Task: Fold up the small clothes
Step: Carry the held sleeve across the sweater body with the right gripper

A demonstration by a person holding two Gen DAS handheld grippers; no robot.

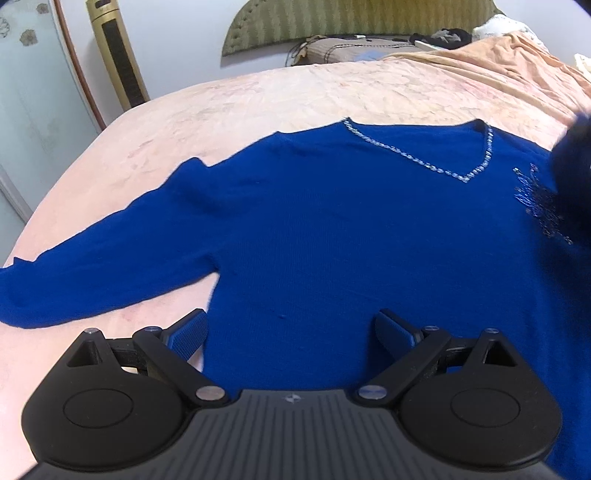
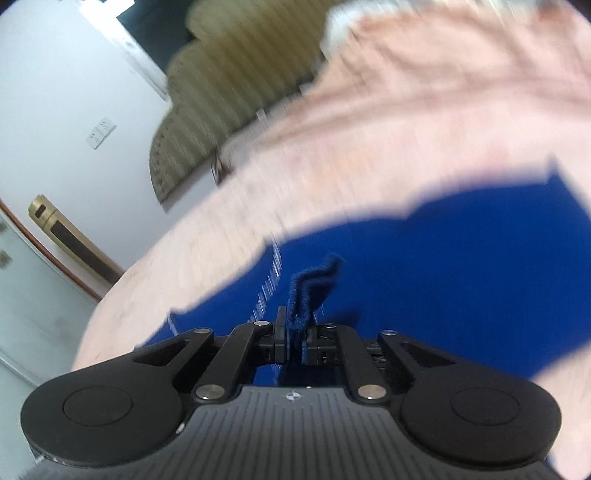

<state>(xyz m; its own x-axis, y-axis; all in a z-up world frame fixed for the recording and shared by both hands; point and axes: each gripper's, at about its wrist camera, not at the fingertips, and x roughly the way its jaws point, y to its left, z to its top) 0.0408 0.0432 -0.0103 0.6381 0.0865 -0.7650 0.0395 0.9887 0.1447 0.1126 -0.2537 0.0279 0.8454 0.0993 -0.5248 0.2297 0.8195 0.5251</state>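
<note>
A blue V-neck sweater [image 1: 332, 229] with a sparkly neckline [image 1: 461, 173] lies flat, front up, on a pink bedspread [image 1: 221, 110]. One sleeve [image 1: 92, 266] stretches out to the left. My left gripper [image 1: 291, 330] hovers open over the sweater's lower left part, and its fingers [image 1: 188, 336] hold nothing. At the right edge of the left wrist view a blurred dark blue mass [image 1: 572, 177] covers part of the sweater. In the blurred right wrist view my right gripper [image 2: 295, 328] is shut on a raised fold of the blue sweater [image 2: 443, 280].
A green padded headboard [image 1: 351, 22] and a brown pillow [image 1: 351, 50] stand at the far end of the bed. An orange blanket [image 1: 498, 62] lies bunched at the far right. A gold tower appliance [image 1: 118, 55] stands by the wall on the left, next to a glass door [image 1: 29, 92].
</note>
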